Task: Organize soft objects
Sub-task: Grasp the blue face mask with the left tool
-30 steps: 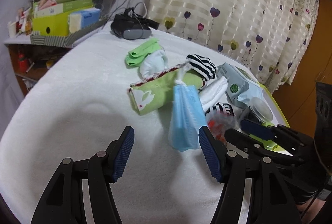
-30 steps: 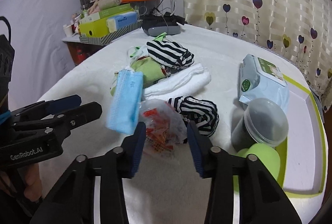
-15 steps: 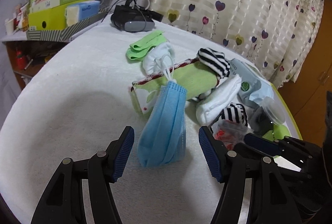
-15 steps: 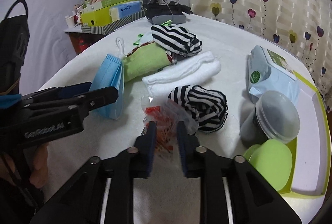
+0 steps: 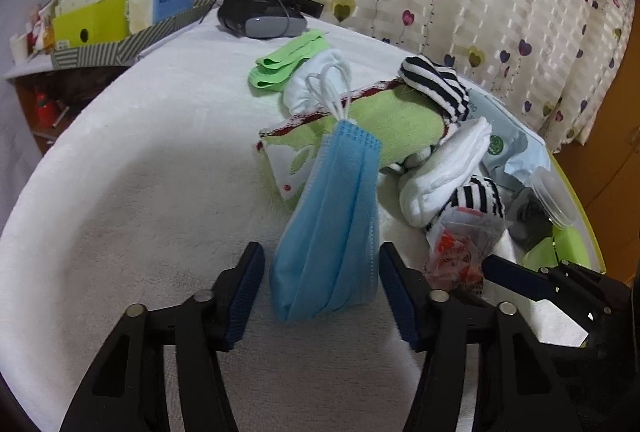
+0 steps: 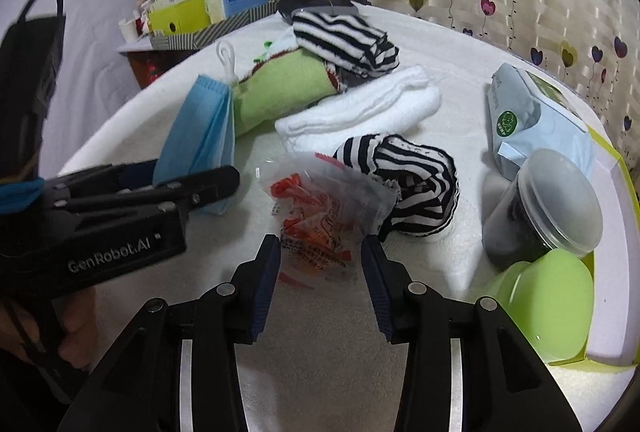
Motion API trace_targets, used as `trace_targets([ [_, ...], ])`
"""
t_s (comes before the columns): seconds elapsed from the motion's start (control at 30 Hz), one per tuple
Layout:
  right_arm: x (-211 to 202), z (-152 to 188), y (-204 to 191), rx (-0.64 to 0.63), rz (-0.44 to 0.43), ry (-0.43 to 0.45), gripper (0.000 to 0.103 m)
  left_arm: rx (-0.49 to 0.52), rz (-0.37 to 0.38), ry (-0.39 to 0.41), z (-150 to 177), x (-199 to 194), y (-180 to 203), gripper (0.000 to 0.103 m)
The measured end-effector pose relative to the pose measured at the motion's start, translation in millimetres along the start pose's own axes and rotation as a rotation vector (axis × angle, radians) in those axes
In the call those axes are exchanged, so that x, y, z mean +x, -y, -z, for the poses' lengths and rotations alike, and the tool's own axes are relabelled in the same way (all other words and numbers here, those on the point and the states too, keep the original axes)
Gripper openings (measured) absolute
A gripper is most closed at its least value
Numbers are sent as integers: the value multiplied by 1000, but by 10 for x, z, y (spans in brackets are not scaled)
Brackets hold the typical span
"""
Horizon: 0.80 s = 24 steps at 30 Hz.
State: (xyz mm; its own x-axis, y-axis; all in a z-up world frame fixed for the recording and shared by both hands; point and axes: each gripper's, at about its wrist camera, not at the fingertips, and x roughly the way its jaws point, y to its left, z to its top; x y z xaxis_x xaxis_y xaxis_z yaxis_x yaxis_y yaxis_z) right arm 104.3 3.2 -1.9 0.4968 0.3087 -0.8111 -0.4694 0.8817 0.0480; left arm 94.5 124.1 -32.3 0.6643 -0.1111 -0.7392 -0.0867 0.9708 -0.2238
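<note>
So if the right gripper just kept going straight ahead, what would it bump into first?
Most likely the clear snack bag: it lies between the open right gripper's fingers, just ahead of them. Behind it sits the striped sock. Depth is hard to judge through this lens.

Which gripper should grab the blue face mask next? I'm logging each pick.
Left. The left gripper is open with the blue face mask between its fingers; the right gripper is open around the clear snack bag.
</note>
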Motion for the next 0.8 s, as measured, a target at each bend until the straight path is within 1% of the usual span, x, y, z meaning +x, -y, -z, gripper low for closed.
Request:
trace_targets([
  [0.03,9,4,2,1,-1,0,42,-1,-5,1,3,-5,-7,45],
  [0.13,17,10,38,14,-12,1,32,-3,0,-4,8,-17,-3,31],
  [0.23,-26,29,33,11,-15,14,27,12,0,3,34,-53,44,24],
  [0.33,-91,56,29,9,-24,30,27,20,-3,9,66,-94,90,21],
  [0.47,-217,73,46,13,-26,63,27,20,-12,22,102,-176,130,20],
  [0.8,-603,139,117,27,-42,162,27,49,-13,92,156,-545,362,19],
])
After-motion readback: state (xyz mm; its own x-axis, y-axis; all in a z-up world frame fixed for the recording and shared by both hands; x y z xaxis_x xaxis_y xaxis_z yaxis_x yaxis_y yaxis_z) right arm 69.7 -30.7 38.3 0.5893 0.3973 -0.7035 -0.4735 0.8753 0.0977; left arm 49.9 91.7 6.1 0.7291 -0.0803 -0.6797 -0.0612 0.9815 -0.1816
